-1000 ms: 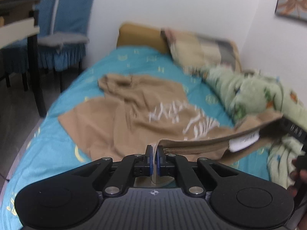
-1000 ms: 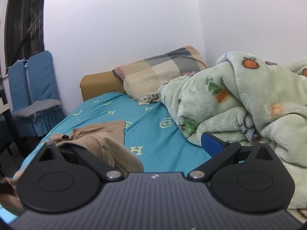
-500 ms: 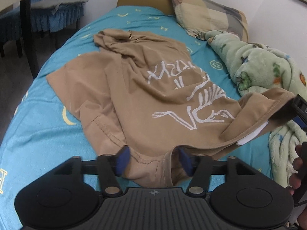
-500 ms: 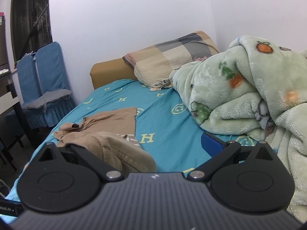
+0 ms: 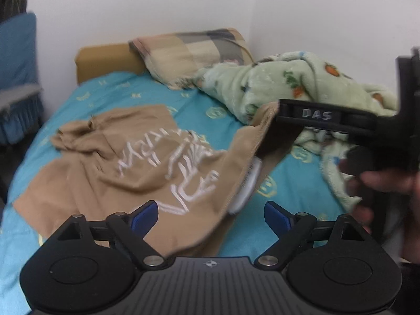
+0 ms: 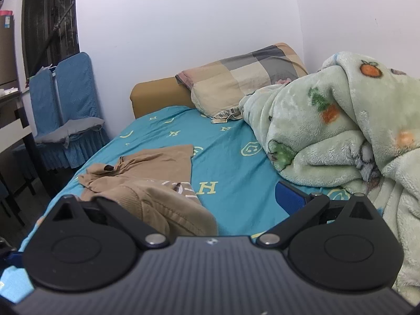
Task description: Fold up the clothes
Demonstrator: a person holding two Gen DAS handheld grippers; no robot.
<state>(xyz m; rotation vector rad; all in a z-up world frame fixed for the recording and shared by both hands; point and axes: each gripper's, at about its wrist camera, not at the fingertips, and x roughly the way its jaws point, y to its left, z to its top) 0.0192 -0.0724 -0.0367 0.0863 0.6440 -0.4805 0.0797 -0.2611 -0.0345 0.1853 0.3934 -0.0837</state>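
Small white-walled bedroom; teal bed sheet (image 6: 231, 162) filling mid-frame, green fleece blanket (image 6: 341, 136) heaped at right, checked pillow (image 6: 241, 84) upper centre. Tan T-shirt (image 5: 126, 162) sprawled print-up at left centre of the left view, rumpled, no neat fold yet: barely started, by the look of it. One hem corner lifted toward the right edge, there at the right gripper (image 5: 283, 113); grip state impossible to tell. Left gripper (image 5: 211, 216) spread wide, empty, low centre, above the near hem.

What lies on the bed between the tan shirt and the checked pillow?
Only bare blue sheet separates the tan shirt from the checked pillow; the right wrist view shows that stretch plainly.
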